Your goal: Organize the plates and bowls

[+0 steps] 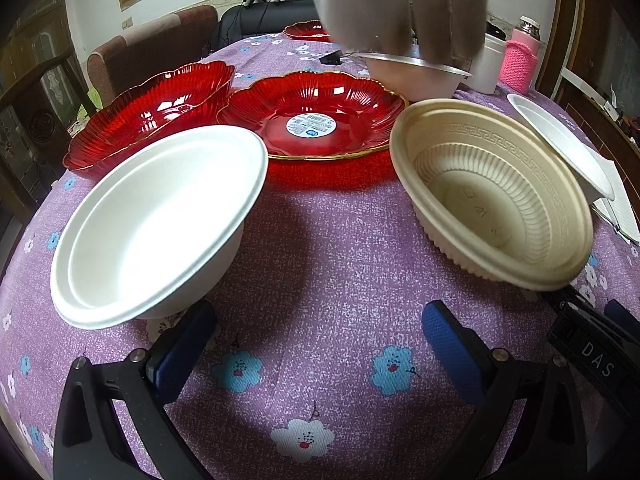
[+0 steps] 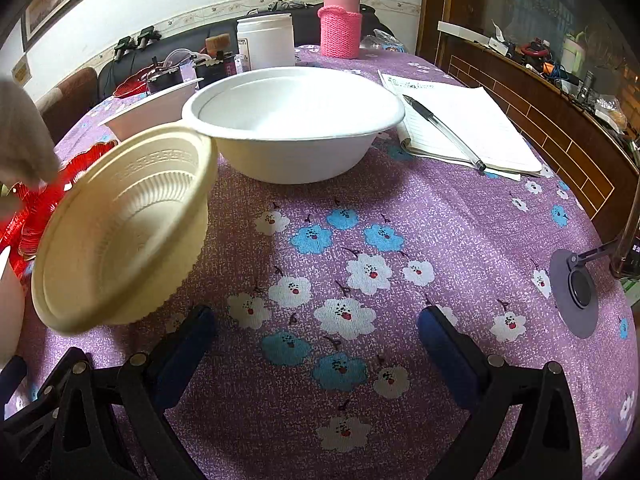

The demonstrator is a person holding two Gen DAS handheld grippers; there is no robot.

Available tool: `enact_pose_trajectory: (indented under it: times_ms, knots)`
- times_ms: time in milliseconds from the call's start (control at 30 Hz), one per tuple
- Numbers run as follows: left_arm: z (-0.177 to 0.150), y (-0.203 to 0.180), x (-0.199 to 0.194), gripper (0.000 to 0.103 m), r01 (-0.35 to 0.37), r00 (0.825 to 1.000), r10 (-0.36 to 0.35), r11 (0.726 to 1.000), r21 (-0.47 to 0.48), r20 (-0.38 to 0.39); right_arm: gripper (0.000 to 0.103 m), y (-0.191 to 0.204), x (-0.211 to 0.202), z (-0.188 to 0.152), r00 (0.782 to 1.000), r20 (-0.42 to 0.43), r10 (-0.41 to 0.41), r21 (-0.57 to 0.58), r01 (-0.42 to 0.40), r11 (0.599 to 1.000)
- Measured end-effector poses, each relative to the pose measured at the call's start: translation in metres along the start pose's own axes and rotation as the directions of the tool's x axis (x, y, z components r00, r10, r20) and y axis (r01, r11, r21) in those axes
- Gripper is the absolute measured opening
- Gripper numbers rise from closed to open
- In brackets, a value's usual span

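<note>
Bowls and plates spread over the purple flowered tablecloth [image 1: 328, 248], none stacked yet. Cream ribbed bowl [image 1: 496, 196] near the middle, just beside a white bowl [image 2: 294, 120] toward the far right edge, rims close or touching, cannot tell which. Another white bowl [image 1: 160, 220] toward the left edge, its far rim overlapping one red ribbed plate [image 1: 152, 112]. Second red plate [image 1: 316, 116] right next to that one, sticker in its middle. Farther back, a gloved hand [image 1: 404, 4] holding one more white bowl [image 1: 412, 76] by its rim. Left gripper [image 1: 320, 344] low over bare cloth, fingers spread wide, holding nothing. Right gripper [image 2: 318, 344] the same, wide apart and empty. Could go wrong: light bowls sliding away or tipping if pinched on one thin rim; smooth red plates slipping from the pads and knocking each other; bumping the gloved hand when reaching to the back; pushing the right white bowl onto the notebook [image 2: 468, 128] and pen [image 2: 444, 132] near the right edge.
</note>
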State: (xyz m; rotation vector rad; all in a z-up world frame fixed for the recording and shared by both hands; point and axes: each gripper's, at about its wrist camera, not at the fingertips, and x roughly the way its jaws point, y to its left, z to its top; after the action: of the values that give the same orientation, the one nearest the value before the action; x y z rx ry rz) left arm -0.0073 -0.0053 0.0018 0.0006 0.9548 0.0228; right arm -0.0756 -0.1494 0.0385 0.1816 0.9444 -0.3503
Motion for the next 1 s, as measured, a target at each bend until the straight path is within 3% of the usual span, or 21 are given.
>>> enact_pose_trajectory:
  times_ms: [700, 1000]
  knots:
    - [0.001, -0.001, 0.000, 0.103, -0.001, 1.000, 0.001, 1.000, 0.000, -0.002, 0.102, 0.000, 0.000, 0.000, 1.000, 0.000, 0.000, 0.000, 0.000, 1.000]
    - [-0.011, 0.001, -0.009, 0.103, 0.058, 0.997, -0.053, 0.995, 0.084, -0.063, 0.102, -0.001, -0.001, -0.001, 1.000, -0.006, 0.009, -0.006, -0.009, 1.000]
